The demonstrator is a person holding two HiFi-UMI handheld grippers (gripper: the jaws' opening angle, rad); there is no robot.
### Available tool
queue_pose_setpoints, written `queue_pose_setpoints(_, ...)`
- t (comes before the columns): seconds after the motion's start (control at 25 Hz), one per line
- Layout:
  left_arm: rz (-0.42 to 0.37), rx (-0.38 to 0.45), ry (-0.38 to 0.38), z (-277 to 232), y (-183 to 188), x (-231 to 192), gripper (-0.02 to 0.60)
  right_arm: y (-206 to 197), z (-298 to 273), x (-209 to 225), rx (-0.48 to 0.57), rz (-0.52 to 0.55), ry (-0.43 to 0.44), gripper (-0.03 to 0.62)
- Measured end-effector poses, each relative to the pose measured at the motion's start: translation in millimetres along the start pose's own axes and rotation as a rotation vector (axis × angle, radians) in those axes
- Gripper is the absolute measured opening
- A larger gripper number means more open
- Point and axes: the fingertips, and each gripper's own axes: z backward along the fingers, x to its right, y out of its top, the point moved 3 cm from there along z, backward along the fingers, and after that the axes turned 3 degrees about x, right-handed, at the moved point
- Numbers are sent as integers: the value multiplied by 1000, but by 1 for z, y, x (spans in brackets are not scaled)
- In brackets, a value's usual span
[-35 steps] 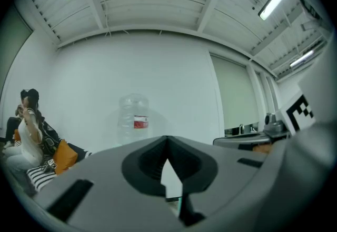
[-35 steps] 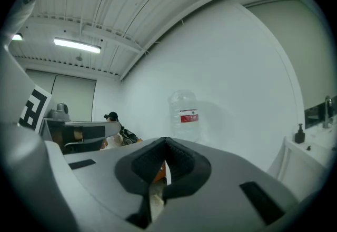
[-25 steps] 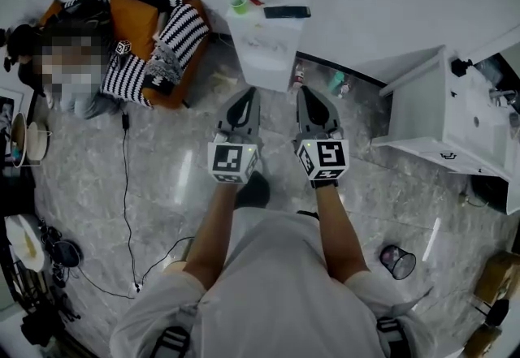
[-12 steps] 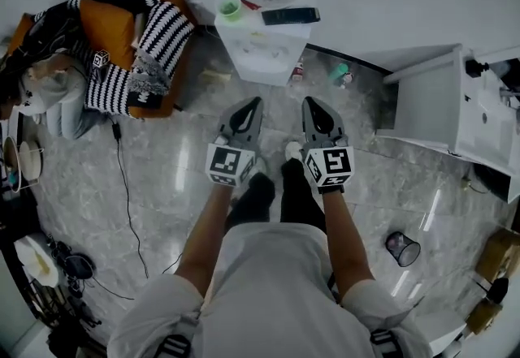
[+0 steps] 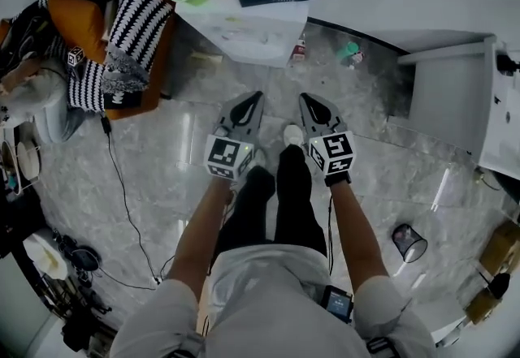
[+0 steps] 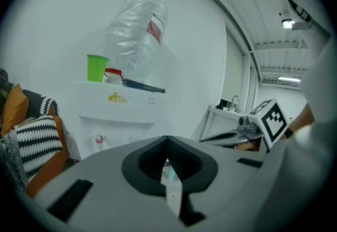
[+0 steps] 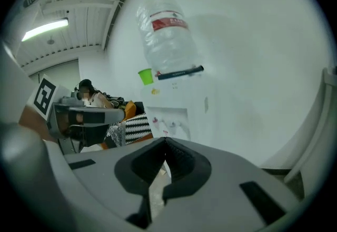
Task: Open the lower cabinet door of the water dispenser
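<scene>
Dispenser (image 5: 244,23) one, hand-held grippers (image 5: 254,100) (image 5: 307,101) two

Head view: from the person's head, steeply downward, well above the floor (image 5: 162,153). The 2 gripper views: low, forward along their own jaws. All 3 share the water dispenser (image 5: 244,23), nearby.

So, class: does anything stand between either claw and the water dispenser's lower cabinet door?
Nothing visible does: only floor lies between the left claw, the right claw and the water dispenser.
</scene>
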Motion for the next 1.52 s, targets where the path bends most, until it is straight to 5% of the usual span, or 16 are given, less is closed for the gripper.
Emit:
queue_pose_setpoints(0.32,33,-69,-10,-55,-113,-17,12,-114,-58,62,-63,-82,22,9)
queue_pose_setpoints(0.68,56,-102,22,-97,-205,-33,12,-218,-121,107,-104,-57,85,11)
queue_pose_setpoints(1.08,79,-133,41,-120,-253,-54,12,-256,-201,140,-125,38,140,128)
queue_pose_setpoints(1.52,84,-107,46,-133,-254,-65,12,-284,-259,157,-214,145,190,237)
